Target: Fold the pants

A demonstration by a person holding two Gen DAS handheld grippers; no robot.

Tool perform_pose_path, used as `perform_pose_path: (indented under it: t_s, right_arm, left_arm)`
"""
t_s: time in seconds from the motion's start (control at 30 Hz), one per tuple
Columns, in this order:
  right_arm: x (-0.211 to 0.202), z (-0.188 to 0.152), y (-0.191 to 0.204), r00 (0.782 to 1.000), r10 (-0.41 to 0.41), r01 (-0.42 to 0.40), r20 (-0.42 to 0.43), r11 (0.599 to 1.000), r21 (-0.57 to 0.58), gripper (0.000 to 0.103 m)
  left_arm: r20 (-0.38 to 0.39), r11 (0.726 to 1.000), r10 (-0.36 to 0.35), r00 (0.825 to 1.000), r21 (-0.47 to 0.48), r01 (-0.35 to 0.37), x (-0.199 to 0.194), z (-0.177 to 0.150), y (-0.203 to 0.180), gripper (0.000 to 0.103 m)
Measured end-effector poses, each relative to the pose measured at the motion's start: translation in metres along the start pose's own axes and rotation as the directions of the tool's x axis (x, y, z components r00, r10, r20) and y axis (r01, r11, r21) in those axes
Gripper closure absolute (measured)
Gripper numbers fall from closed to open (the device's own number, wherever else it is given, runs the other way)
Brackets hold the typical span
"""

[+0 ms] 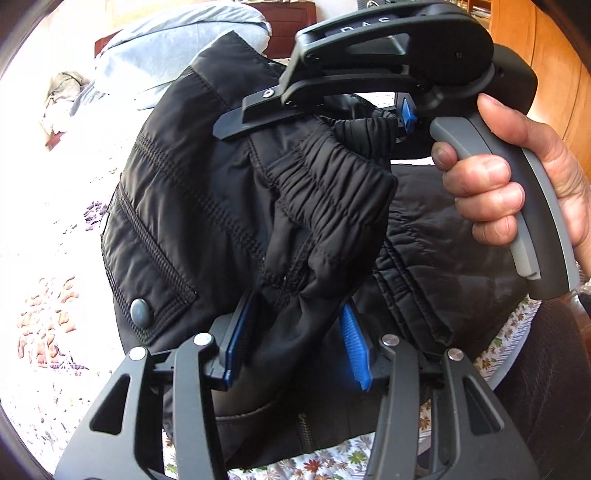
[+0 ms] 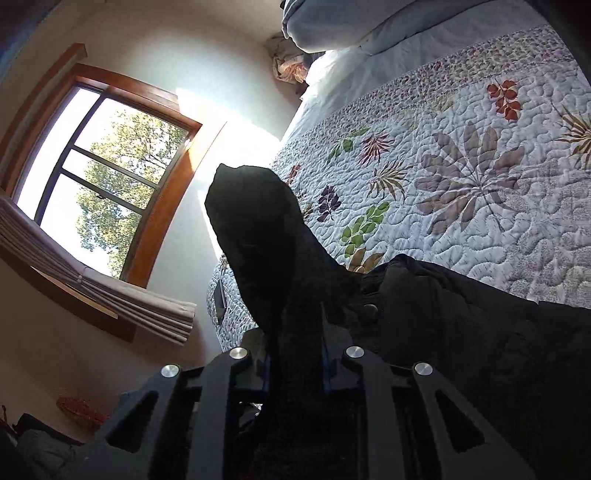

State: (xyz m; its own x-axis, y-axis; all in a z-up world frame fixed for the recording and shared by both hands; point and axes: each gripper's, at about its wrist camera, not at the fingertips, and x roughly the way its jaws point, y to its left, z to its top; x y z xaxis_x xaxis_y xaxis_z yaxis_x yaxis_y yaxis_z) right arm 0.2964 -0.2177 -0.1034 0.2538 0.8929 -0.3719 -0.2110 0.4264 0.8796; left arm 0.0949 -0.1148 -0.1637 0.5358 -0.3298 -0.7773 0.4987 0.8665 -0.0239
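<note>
Black padded pants (image 1: 192, 192) with a snap button (image 1: 141, 312) and an elastic waistband (image 1: 332, 184) lie on a floral quilt (image 2: 461, 166). My left gripper (image 1: 295, 332) is shut on a gathered bunch of the black fabric, held between its blue pads (image 1: 352, 347). Above it a hand (image 1: 491, 184) holds my right gripper (image 1: 402, 114), whose blue pad sits at the far end of the waistband. In the right wrist view my right gripper (image 2: 295, 365) is shut on a fold of the pants (image 2: 255, 221) that stands up past its fingers. The rest of the pants (image 2: 461, 314) spreads to the right.
A light blue duvet (image 2: 369, 22) is piled at the head of the bed. A window (image 2: 99, 173) with a folded blind is in the wall to the left. A flat dark object (image 2: 220, 299) lies near the bed's edge. Wooden furniture (image 1: 546, 74) stands at the right.
</note>
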Motion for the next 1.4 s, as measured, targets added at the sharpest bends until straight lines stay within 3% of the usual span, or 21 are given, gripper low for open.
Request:
perform_pose_path:
  t_s: [0.47, 0.5, 0.63, 1.07, 1.2, 1.27, 1.33, 1.4]
  right_arm:
    - [-0.054, -0.023, -0.016, 0.993, 0.034, -0.043, 0.11, 0.996, 0.082, 0.085]
    - [-0.059, -0.025, -0.017, 0.992, 0.037, -0.047, 0.119, 0.995, 0.089, 0.085]
    - [-0.081, -0.034, -0.019, 0.987, 0.046, -0.062, 0.151, 0.993, 0.1, 0.085]
    - [-0.122, -0.055, -0.024, 0.979, 0.019, -0.04, 0.203, 0.994, 0.101, 0.085]
    - [-0.135, -0.058, -0.023, 0.97, 0.04, -0.066, 0.239, 0.993, 0.102, 0.088]
    - [-0.139, -0.058, -0.02, 0.972, 0.026, -0.045, 0.235, 0.996, 0.077, 0.091]
    - [-0.137, -0.059, -0.018, 0.977, -0.022, 0.009, 0.211, 0.998, 0.061, 0.092]
    - [-0.133, -0.06, -0.02, 0.981, -0.044, 0.034, 0.187, 0.998, 0.056, 0.092]
  left_arm:
    - [0.009, 0.995, -0.1, 0.995, -0.006, 0.1, -0.03, -0.009, 0.007, 0.054]
    - [0.011, 0.993, -0.117, 0.993, -0.017, 0.117, -0.034, -0.01, 0.008, 0.053]
    - [0.043, 0.987, -0.141, 0.989, -0.075, 0.144, -0.055, -0.011, 0.023, 0.031]
    - [0.077, 0.958, -0.21, 0.975, -0.181, 0.221, -0.085, -0.026, 0.075, 0.027]
    - [0.088, 0.935, -0.267, 0.96, -0.219, 0.28, -0.09, -0.029, 0.086, 0.027]
    - [0.122, 0.896, -0.338, 0.933, -0.261, 0.359, -0.096, -0.031, 0.095, 0.025]
    - [0.172, 0.849, -0.388, 0.906, -0.315, 0.424, -0.103, -0.032, 0.104, 0.013]
    - [0.221, 0.827, -0.372, 0.902, -0.362, 0.43, -0.107, -0.034, 0.113, 0.013]
